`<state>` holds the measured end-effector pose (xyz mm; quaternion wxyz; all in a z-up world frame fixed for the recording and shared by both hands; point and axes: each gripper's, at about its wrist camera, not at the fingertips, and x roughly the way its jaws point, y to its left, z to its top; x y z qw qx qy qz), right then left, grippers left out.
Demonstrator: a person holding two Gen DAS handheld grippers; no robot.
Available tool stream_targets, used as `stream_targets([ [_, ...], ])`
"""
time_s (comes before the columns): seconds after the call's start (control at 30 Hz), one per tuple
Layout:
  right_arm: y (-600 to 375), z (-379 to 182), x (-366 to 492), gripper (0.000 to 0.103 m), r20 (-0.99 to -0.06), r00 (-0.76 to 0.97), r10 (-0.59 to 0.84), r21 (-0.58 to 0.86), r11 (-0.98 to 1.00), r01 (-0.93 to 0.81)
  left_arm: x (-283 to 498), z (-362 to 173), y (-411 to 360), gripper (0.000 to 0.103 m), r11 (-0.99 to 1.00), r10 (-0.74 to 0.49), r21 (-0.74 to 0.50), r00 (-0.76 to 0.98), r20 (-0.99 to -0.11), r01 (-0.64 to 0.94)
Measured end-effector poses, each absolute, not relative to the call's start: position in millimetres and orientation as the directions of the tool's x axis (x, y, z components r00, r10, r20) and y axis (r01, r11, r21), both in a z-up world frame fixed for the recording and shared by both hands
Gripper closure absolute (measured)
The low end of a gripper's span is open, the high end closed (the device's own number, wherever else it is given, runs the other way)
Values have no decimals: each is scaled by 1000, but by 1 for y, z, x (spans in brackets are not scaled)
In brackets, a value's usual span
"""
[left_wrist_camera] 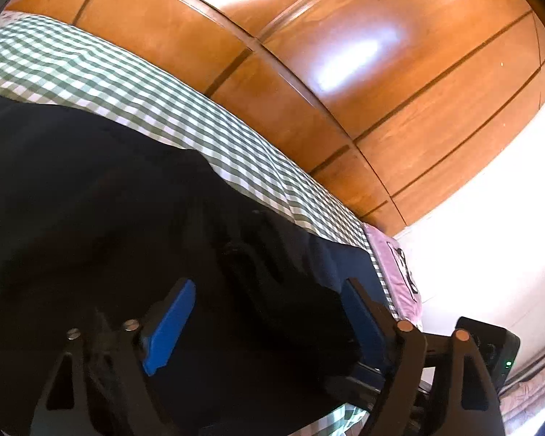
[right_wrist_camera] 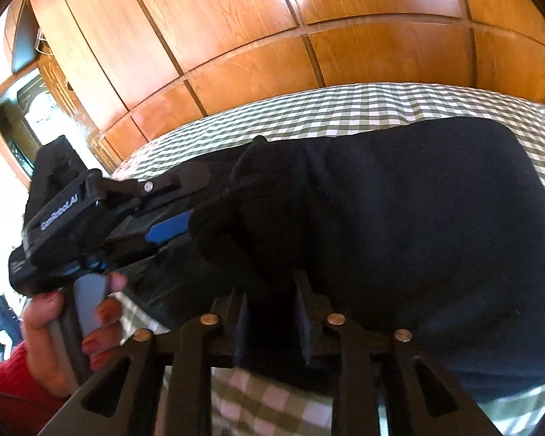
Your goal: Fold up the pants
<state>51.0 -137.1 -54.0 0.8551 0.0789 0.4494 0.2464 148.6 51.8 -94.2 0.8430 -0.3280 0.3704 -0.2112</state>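
Note:
Dark navy pants (left_wrist_camera: 91, 200) lie folded on a green-checked bed sheet (left_wrist_camera: 163, 109). My left gripper (left_wrist_camera: 269, 283) is wide open, its blue pads (left_wrist_camera: 170, 327) either side of the pants' near edge without touching it. In the right wrist view the pants (right_wrist_camera: 418, 218) fill the middle and a bunched fold rises at their left end. My right gripper (right_wrist_camera: 270, 287) points down at that fold, its jaws a little apart with cloth in the gap and not pinched. The left gripper (right_wrist_camera: 192, 203) reaches in from the left, held by a hand (right_wrist_camera: 47, 327) in a red sleeve.
A wooden wardrobe (right_wrist_camera: 272, 36) runs along the far side of the bed (right_wrist_camera: 345, 109). A pink cloth (left_wrist_camera: 396, 265) lies at the bed's right end. The right gripper's black body (left_wrist_camera: 490, 348) shows at the right. A glazed door (right_wrist_camera: 29, 109) stands far left.

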Motion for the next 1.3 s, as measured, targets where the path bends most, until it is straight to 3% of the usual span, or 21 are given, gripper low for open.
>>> stream_targets([
  [0.07, -147, -47, 45, 41, -712, 463, 528, 391, 846, -363, 153, -96, 47, 19, 689, -616, -717, 610, -498, 110],
  [0.23, -186, -21, 20, 39, -633, 553, 541, 389, 841, -377, 155, -95, 46, 19, 652, -637, -752, 605, -478, 92],
  [0.3, -207, -14, 17, 42, -603, 617, 505, 378, 863, -336, 152, -87, 47, 19, 630, -636, -768, 644, -427, 113],
  [0.37, -228, -13, 19, 58, -592, 656, 468, 401, 877, -264, 153, -81, 44, 19, 634, -636, -763, 648, -419, 129],
  [0.47, -255, -22, 30, 78, -634, 677, 374, 406, 906, -119, 164, -85, 24, 22, 723, -602, -682, 584, -544, 110],
  [0.5, -260, -27, 36, 81, -653, 672, 351, 398, 913, -90, 166, -89, 18, 31, 748, -590, -656, 560, -582, 106],
  [0.53, -265, -31, 36, 82, -657, 669, 348, 404, 911, -77, 166, -95, 12, 49, 769, -578, -631, 535, -616, 103],
  [0.6, -272, -40, 39, 86, -663, 662, 349, 429, 902, -46, 164, -104, 3, 68, 809, -538, -581, 511, -670, 90],
  [0.7, -280, -53, 43, 94, -684, 654, 323, 455, 890, 35, 151, -96, 1, 79, 810, -543, -571, 537, -645, 134],
  [0.83, -279, -50, 43, 94, -690, 649, 321, 449, 893, 35, 132, -59, 5, 80, 811, -552, -532, 620, -558, 242],
  [1.0, -261, -53, 43, 91, -701, 643, 308, 403, 915, 0, 143, -97, 4, 79, 869, -475, -467, 547, -689, 165],
  [1.1, -254, -58, 45, 91, -713, 642, 282, 355, 935, -16, 142, -113, 14, 77, 822, -523, -554, 560, -642, 133],
  [1.2, -251, -58, 47, 91, -726, 635, 265, 315, 949, -35, 140, -111, 13, 78, 828, -516, -541, 571, -638, 145],
  [1.3, -257, -52, 46, 90, -713, 636, 294, 365, 931, -20, 137, -107, 12, 78, 834, -509, -530, 583, -633, 153],
])
